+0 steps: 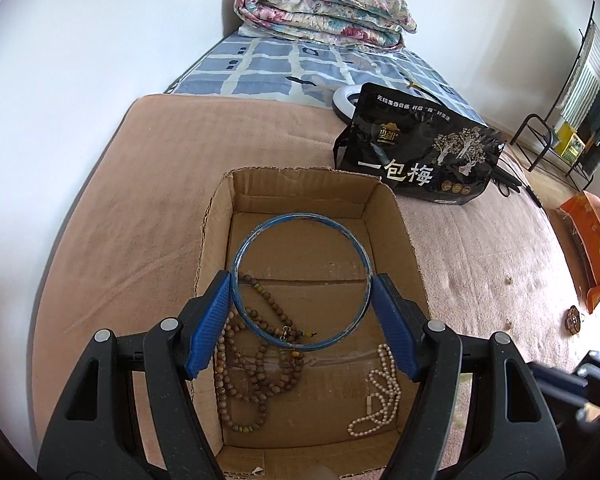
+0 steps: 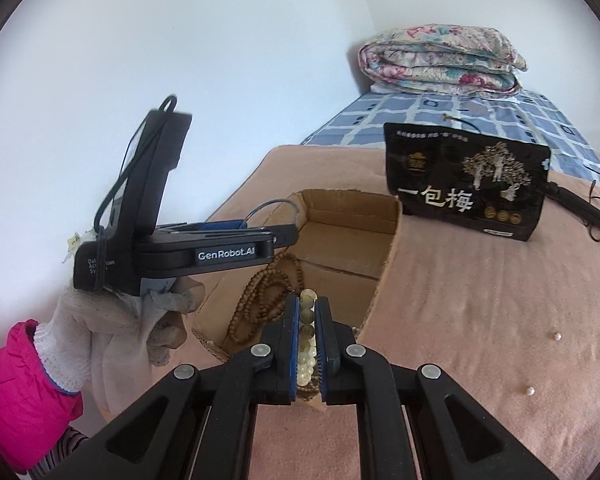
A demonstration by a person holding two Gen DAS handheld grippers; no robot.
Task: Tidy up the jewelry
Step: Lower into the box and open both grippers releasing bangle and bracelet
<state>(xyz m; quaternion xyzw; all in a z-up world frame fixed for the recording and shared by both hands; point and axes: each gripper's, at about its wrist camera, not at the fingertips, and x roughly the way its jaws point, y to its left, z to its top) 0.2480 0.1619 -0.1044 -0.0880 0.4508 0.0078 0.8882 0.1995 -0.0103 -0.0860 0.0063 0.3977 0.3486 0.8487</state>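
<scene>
An open cardboard box [image 1: 216, 240] sits on a pink blanket. My left gripper [image 1: 302, 286] is shut on a blue bangle [image 1: 300, 218] and holds it over the box. Inside lie brown wooden bead strands [image 1: 256, 368] and a white pearl strand [image 1: 380, 396]. My right gripper [image 2: 307, 304] is shut on a pale bead bracelet [image 2: 306, 336] just above the box's near edge [image 2: 384, 276]. The left gripper also shows in the right wrist view [image 2: 260, 232], with the bangle [image 2: 268, 205] over the box.
A black snack bag [image 1: 416, 152] stands behind the box. A folded floral quilt [image 1: 324, 12] lies on the blue checked bed beyond. Two loose pearls [image 2: 555, 336] lie on the blanket to the right. A white wall is on the left.
</scene>
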